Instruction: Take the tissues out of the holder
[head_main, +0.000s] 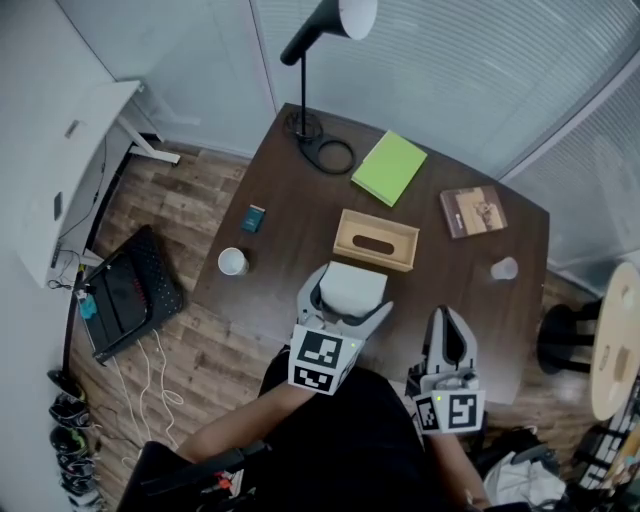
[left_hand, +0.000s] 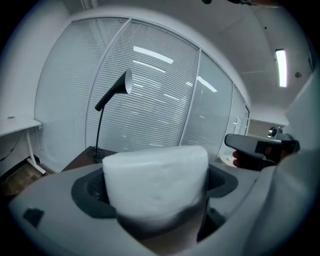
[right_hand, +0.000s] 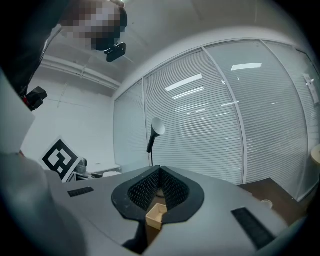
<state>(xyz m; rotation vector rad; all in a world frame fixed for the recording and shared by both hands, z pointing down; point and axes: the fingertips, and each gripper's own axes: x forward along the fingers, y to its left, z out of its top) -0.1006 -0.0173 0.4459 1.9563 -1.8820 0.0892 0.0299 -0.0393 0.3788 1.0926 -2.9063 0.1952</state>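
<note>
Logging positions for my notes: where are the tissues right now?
Head view, centre: the tissues are clamped in the left claw, held just on the person's side of the wooden holder on the table.

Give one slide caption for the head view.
Left claw holds the tissue pack near the wooden holder; right claw shut.

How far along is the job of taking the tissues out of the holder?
Mostly done: the white block of tissues is out of the light wooden slotted holder. In hand: the left tongs grip the block clear of it. The right tongs are shut and empty. Left: probably only setting it down.
</note>
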